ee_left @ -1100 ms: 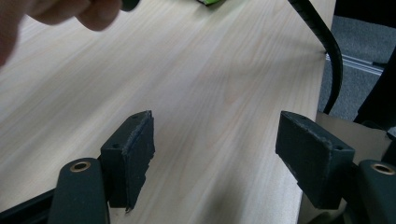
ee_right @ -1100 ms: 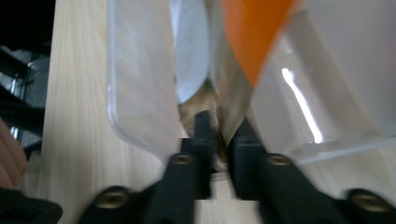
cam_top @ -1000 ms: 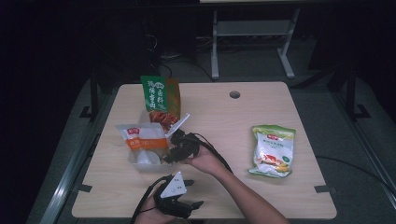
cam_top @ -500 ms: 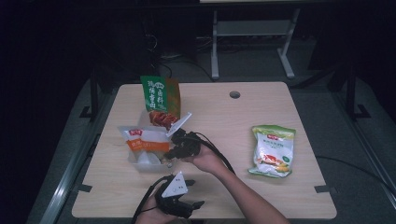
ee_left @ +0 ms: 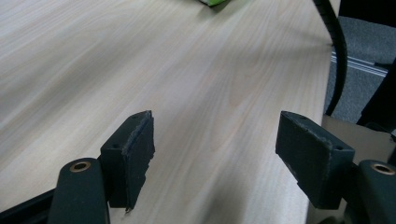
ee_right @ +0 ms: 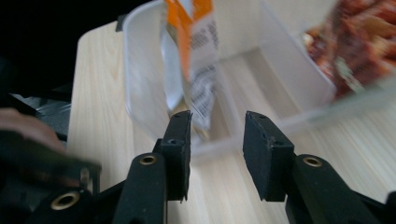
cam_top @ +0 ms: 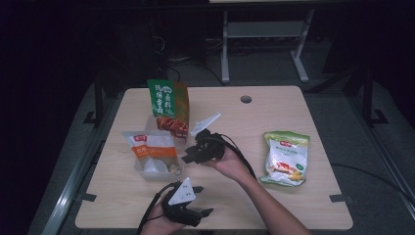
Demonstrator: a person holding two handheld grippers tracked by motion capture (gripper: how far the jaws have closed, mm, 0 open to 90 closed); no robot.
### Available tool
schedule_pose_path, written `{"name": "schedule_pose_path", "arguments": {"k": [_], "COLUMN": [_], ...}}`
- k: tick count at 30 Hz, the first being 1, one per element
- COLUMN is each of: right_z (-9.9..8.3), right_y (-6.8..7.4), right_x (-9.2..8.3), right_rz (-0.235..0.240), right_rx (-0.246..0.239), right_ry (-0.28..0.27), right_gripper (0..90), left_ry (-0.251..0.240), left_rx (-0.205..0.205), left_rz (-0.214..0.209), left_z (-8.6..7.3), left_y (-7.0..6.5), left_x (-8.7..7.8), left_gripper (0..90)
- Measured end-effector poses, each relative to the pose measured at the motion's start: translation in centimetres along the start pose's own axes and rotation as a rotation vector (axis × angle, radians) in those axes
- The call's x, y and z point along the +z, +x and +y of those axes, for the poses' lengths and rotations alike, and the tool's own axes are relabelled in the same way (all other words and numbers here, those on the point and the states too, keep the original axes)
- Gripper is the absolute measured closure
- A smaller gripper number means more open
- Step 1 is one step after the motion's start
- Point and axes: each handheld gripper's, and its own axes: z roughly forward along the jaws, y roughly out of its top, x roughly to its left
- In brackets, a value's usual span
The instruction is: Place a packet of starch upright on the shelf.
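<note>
Standing on end in the clear tub (cam_top: pixel 147 169) near the table's (cam_top: pixel 313 205) left edge, the orange-and-white packet (cam_top: pixel 149 149) has its long axis tilted up toward the far edge. Just beside the tub, the right gripper (cam_top: pixel 188 157) has just been opening, nothing between its jaws. By the near edge, the left gripper (cam_top: pixel 205 213) gapes wide and empty.

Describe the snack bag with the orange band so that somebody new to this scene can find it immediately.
Start at the wooden table and go to its left half, where a clear plastic container sits in front of a tall green bag. The white and orange bag stands inside this container. Unlike the green bag behind it or the yellow-green bag far right, it has an orange band.
</note>
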Motion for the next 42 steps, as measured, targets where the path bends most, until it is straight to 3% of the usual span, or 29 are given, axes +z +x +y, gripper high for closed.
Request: {"name": "schedule_pose_path", "arguments": {"k": [9, 19, 25, 28, 34, 42], "right_z": [-2.7, -5.9, -8.0, -8.7, -11.2, -13.8], "right_y": [-1.7, -3.0, -3.6, -3.8, -4.2, -4.7], "right_x": [-4.1, -7.7, -10.1, -10.7, -13.6, -17.2], "right_rz": [-0.055, -0.149, -0.197, -0.215, -0.280, -0.361], "right_rx": [0.065, 0.127, 0.189, 0.183, 0.236, 0.289], "right_ry": [-0.022, -0.030, -0.026, -0.025, -0.029, -0.040], "right_gripper": [48.3, 37.0, 34.6, 34.1, 31.0, 28.9], "left_ry": [-0.004, -0.001, 0.004, 0.006, 0.002, 0.010], "left_rx": [-0.014, -0.008, -0.008, -0.003, -0.017, -0.007], "left_rz": [0.013, 0.026, 0.022, 0.021, 0.004, -0.006], "left_z": [0.0, 0.0, 0.2, 0.2, 0.6, 1.7], "left_y": [0.6, 1.0, 0.9, 0.9, 0.8, 0.8], "left_x": [-0.1, -0.1, 0.0, 0.0, 0.5, 1.0], "left_gripper": [27.8, 27.8, 27.8, 27.8, 27.8, 27.8]}}
